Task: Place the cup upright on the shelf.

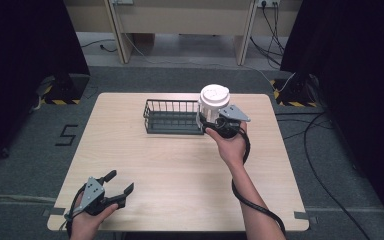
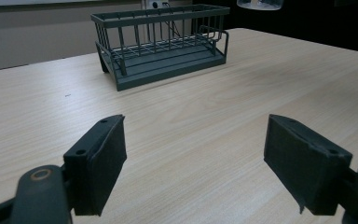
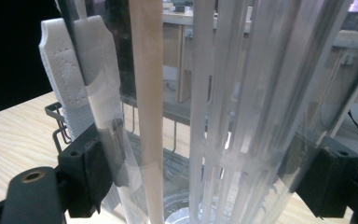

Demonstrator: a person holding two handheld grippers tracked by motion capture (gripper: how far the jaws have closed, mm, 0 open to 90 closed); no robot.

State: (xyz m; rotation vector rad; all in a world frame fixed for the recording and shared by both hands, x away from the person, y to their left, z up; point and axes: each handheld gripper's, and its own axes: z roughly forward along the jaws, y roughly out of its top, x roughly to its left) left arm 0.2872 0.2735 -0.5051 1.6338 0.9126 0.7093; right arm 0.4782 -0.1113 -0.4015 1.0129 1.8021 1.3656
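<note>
A clear ribbed bottle (image 1: 213, 102) with a white lid is held upright over the right end of a dark wire basket (image 1: 170, 101). My right gripper (image 1: 209, 120) is shut on the bottle's lower body. In the right gripper view the bottle (image 3: 242, 116) stands between both pads, with a white strap on its left side and the basket (image 3: 58, 114) behind it. My left gripper (image 1: 120, 181) rests low at the table's near left corner, open and holding nothing. In the left gripper view the left gripper (image 2: 193, 154) faces the basket (image 2: 158, 13) across bare wood, and the bottle's base (image 2: 259, 3) hangs at the top edge.
The wooden table (image 1: 180, 175) stands on grey carpet. Black curtains and stands with hazard-striped bases flank it left and right. Cables (image 1: 320, 150) lie on the floor to the right. A pale desk stands beyond the far edge.
</note>
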